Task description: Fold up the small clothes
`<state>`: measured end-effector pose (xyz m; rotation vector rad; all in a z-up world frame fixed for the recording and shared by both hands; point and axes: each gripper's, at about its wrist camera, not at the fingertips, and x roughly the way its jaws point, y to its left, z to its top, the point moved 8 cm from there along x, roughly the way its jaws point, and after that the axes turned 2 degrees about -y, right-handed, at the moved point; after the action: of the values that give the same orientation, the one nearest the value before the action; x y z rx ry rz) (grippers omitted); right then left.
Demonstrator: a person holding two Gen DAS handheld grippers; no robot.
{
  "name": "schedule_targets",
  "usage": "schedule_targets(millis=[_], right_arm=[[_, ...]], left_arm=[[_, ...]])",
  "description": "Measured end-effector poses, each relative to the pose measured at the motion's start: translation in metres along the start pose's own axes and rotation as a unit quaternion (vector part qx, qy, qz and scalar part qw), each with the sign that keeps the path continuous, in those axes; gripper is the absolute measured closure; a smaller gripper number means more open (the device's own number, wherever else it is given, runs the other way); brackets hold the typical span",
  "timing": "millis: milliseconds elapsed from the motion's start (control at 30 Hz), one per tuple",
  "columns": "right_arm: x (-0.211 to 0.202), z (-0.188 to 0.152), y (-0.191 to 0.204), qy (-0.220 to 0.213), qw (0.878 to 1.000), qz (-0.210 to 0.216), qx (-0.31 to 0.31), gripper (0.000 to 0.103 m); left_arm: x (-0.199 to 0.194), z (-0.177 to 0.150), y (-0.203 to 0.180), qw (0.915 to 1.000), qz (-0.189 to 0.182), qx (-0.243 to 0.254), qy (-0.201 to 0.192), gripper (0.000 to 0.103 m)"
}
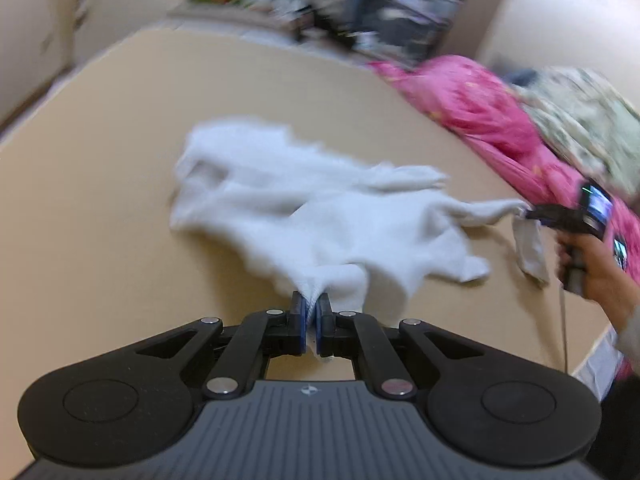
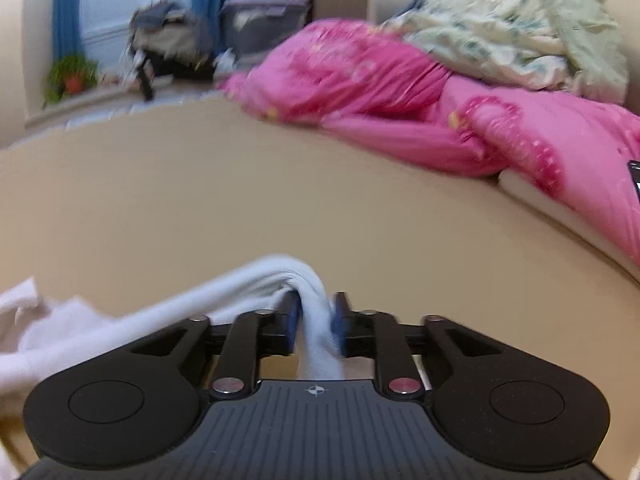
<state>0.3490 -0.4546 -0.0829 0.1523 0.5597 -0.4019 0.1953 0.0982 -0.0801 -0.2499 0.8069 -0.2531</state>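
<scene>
A small white garment (image 1: 312,208) lies crumpled and stretched on the tan surface (image 1: 120,160). My left gripper (image 1: 311,300) is shut on its near edge, the cloth bunched between the blue pads. My right gripper (image 1: 532,214) shows at the right of the left wrist view, shut on a stretched corner of the same garment. In the right wrist view my right gripper (image 2: 316,312) is shut on a white fold (image 2: 316,320) that trails off to the left.
A pink quilt (image 2: 400,100) and a pale green patterned blanket (image 2: 520,28) are heaped along the far right of the surface. A potted plant (image 2: 72,76), bags and bins stand beyond the far edge. A phone (image 2: 634,176) lies on the quilt.
</scene>
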Motion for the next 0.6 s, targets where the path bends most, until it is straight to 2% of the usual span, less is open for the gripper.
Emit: schedule_targets(millis=[33,67,100,133,167,200,267,300,333,400,533,600], right_arm=[[-0.005,0.000,0.010,-0.007,1.000,0.022,-0.002,0.068],[-0.017,-0.003,0.021,-0.016,0.999,0.046,-0.010,0.062],[-0.026,-0.004,0.032,-0.019,0.997,0.075,-0.017,0.061],[-0.036,-0.007,0.047,-0.018,0.993,0.114,-0.021,0.061],[-0.046,-0.013,0.064,-0.006,0.985,0.171,-0.024,0.061],[-0.054,-0.021,0.079,0.012,0.974,0.226,-0.027,0.060],[-0.065,-0.043,0.114,0.066,0.941,0.327,-0.050,0.054],[-0.066,-0.054,0.126,0.081,0.932,0.346,-0.072,0.054],[-0.065,-0.067,0.138,0.090,0.929,0.344,-0.105,0.054],[-0.055,-0.085,0.150,0.100,0.932,0.314,-0.152,0.054],[-0.035,-0.096,0.154,0.116,0.933,0.306,-0.153,0.058],[-0.041,-0.097,0.157,0.112,0.930,0.318,-0.145,0.093]], left_arm=[[0.011,-0.008,0.014,0.9983,0.019,-0.040,0.037,0.098],[0.013,-0.007,0.017,0.9975,0.019,-0.055,0.041,0.095],[0.012,-0.001,0.015,0.9980,0.009,-0.056,0.027,0.095],[0.012,0.004,0.013,0.9984,0.005,-0.053,0.018,0.088],[0.014,0.008,0.013,0.9984,0.003,-0.056,0.013,0.078],[0.017,0.009,0.015,0.9978,0.003,-0.065,0.016,0.074],[0.024,0.003,0.022,0.9954,0.008,-0.089,0.032,0.070],[0.027,0.001,0.028,0.9945,0.011,-0.096,0.040,0.070],[0.028,0.000,0.028,0.9938,0.014,-0.101,0.043,0.068],[0.032,0.000,0.033,0.9928,0.018,-0.108,0.049,0.062],[0.045,-0.002,0.047,0.9880,0.024,-0.139,0.063,0.060],[0.056,-0.008,0.047,0.9849,0.019,-0.153,0.078,0.060]])
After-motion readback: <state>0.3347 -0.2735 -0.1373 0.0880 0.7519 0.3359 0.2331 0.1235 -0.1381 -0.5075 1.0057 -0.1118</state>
